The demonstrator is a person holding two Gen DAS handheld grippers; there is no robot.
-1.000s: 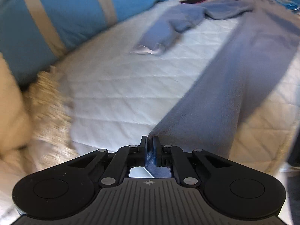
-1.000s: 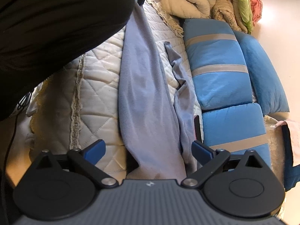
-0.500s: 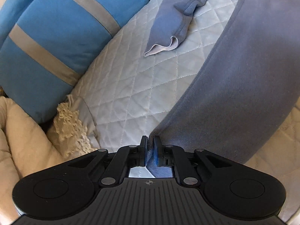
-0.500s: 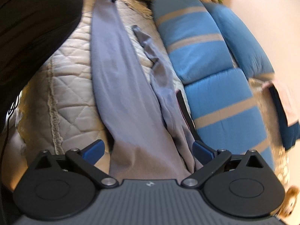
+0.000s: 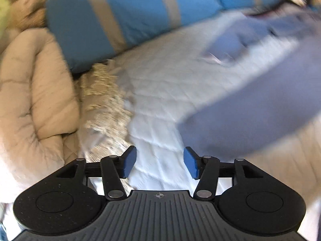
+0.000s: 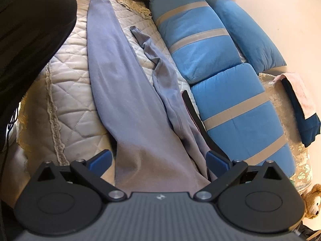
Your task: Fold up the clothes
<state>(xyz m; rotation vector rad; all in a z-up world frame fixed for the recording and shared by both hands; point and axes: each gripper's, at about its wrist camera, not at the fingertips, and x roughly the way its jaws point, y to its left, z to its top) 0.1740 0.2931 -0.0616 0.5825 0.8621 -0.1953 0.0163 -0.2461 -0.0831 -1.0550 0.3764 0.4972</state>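
Observation:
A long grey-blue garment (image 6: 118, 84) lies stretched along the white quilted bed (image 6: 68, 60), one sleeve (image 6: 160, 70) crumpled beside it. In the blurred left wrist view its hem end (image 5: 250, 116) rests on the quilt, just right of my left gripper (image 5: 159, 164). That gripper's jaws are opening, with only bare quilt between the blue pads. My right gripper (image 6: 158, 158) stands open wide above the garment's other end, the cloth passing under the gap and not pinched.
Blue cushions with grey stripes (image 6: 216, 64) line the far side of the bed. A beige duvet (image 5: 30, 92) and lace trim (image 5: 104, 100) sit at the left. A person's dark sleeve (image 6: 30, 30) fills the right wrist view's upper left. A teddy bear (image 6: 313, 200) sits at the lower right.
My left gripper was shut on the garment's hem; it has let go and drawn back to the left, with the hem lying on the quilt. The right gripper has stayed open and rolled slightly.

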